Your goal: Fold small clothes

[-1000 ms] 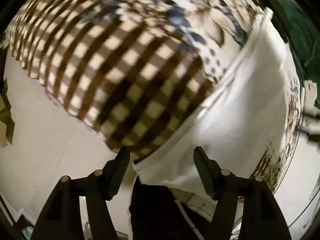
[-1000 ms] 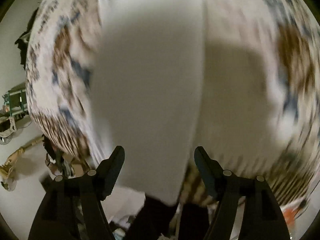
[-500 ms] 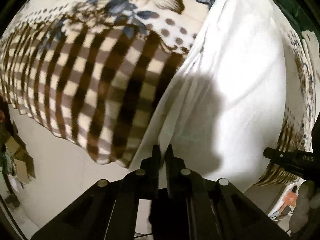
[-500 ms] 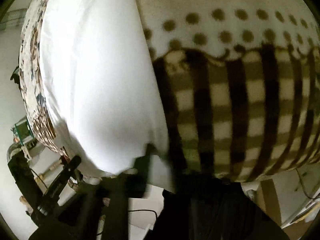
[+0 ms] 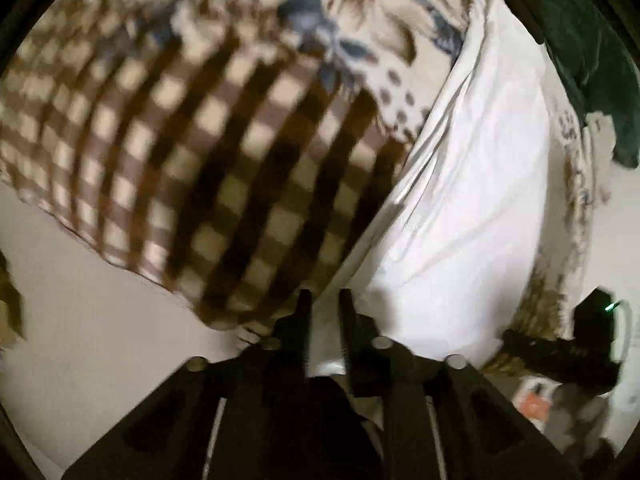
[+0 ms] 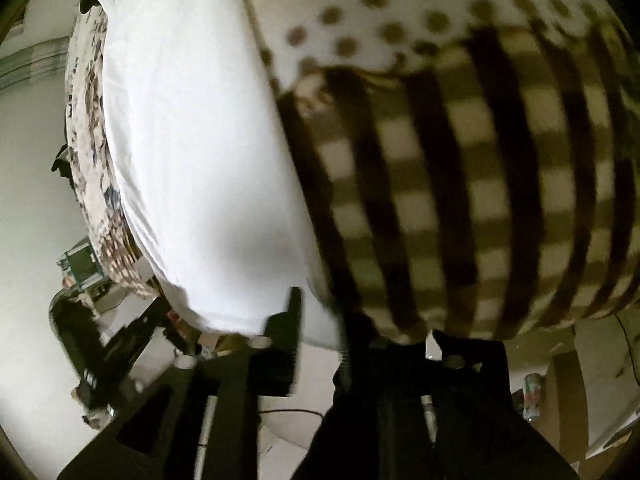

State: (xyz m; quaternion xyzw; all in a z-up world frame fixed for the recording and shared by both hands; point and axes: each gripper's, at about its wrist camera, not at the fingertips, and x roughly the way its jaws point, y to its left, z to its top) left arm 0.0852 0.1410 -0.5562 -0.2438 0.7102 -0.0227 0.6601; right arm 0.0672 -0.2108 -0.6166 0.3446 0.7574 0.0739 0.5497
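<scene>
A white garment (image 5: 472, 200) lies stretched along a bed covered by a brown-checked, floral blanket (image 5: 192, 152). My left gripper (image 5: 324, 312) is shut on the garment's near edge, white cloth pinched between its fingers. In the right wrist view the same white garment (image 6: 192, 152) runs up the blanket (image 6: 480, 184); my right gripper (image 6: 320, 320) is shut on its near corner. The right gripper's right finger is partly hidden by dark cloth. The right gripper also shows in the left wrist view (image 5: 560, 352), at the lower right.
A dark green cloth (image 5: 592, 64) lies at the bed's far right. Pale floor (image 5: 80, 304) lies left of the bed. Small clutter sits on the floor (image 6: 80, 268) and a can (image 6: 532, 396) stands lower right.
One second ago both grippers were open over the garment. Both have closed on its near edge, and the views have shifted slightly.
</scene>
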